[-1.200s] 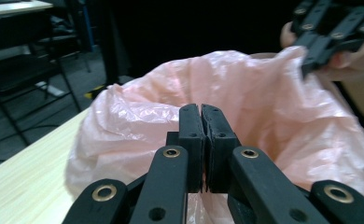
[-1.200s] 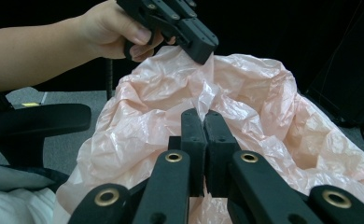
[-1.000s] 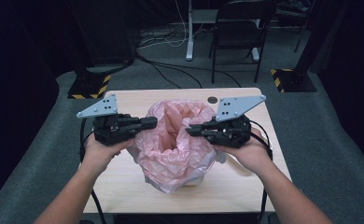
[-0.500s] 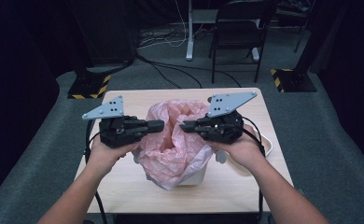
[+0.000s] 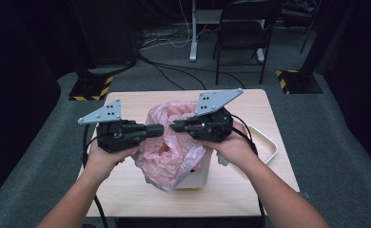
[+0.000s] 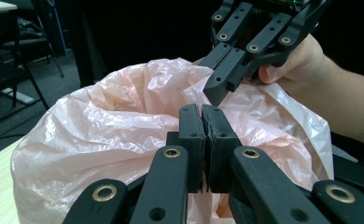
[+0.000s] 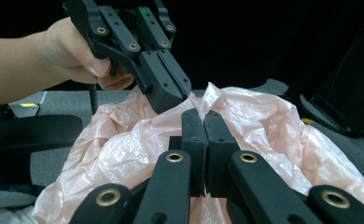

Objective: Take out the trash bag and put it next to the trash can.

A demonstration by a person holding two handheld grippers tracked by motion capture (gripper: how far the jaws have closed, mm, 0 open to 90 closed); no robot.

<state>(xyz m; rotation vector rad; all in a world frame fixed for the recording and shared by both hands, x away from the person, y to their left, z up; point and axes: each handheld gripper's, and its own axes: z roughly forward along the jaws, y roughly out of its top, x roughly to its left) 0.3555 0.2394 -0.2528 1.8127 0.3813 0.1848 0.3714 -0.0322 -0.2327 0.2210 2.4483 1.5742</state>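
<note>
Between my left gripper (image 5: 160,129) and my right gripper (image 5: 174,126) almost no gap remained; the puffed pink bag (image 5: 167,147) blocked everything beneath. Bare table (image 5: 250,102) beyond and the near edge stayed passable.

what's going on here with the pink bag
A person holds a gripper in each hand over a pink plastic bag that lines a white bin on the wooden table. The left gripper and right gripper are both shut and meet tip to tip above the bag's mouth, each apparently pinching a bit of the rim, as if gathering the top together.
</note>
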